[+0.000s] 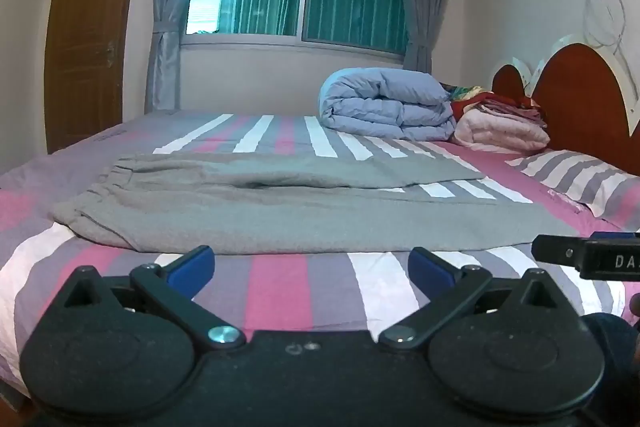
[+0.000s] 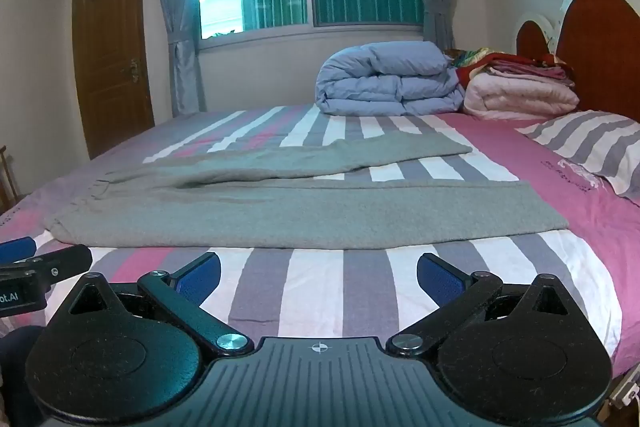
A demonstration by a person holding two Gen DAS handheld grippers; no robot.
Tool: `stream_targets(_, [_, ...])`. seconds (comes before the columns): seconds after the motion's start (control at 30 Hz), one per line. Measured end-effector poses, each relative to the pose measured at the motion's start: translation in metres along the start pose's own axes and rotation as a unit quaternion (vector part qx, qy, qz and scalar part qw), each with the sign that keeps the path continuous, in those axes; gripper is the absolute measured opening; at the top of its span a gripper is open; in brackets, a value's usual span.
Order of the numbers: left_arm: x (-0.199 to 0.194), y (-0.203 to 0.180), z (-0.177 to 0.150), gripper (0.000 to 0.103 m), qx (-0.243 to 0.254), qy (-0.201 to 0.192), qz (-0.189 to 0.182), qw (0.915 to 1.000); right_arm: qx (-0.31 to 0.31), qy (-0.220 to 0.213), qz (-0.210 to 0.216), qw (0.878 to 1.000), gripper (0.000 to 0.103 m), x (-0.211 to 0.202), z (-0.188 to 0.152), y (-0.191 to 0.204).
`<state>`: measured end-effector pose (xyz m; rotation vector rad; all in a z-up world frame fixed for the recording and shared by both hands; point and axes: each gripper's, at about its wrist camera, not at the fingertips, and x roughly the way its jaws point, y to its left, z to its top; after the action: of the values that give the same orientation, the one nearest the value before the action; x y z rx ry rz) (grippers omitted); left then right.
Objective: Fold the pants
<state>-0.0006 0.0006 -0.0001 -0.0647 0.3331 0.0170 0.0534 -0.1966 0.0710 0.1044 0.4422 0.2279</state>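
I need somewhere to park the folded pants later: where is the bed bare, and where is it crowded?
Bare striped bedsheet lies between the grey knit pants and the near edge, and at the far left by the window. Crowded: the far right corner, with the blue folded quilt, pink folded blanket and striped pillow.

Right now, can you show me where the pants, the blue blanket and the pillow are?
pants [image 2: 304, 211], right wrist view, middle of the near leg.
blue blanket [image 2: 388, 79], right wrist view, front of the folded bundle.
pillow [image 2: 592, 143], right wrist view, striped top.

Folded blue quilt [image 1: 386, 103]; pink blanket [image 1: 502, 133]; striped pillow [image 1: 580, 175]
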Motion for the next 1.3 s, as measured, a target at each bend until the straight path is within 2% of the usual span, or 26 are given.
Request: stream_targets(1.3, [0.0014,-0.0016,0.0008,0.097,-0.003,0.008,0.009,0.9999,0.011,0.004,0.001,1.0,0.103,0.0018,-0.0003,-0.0025])
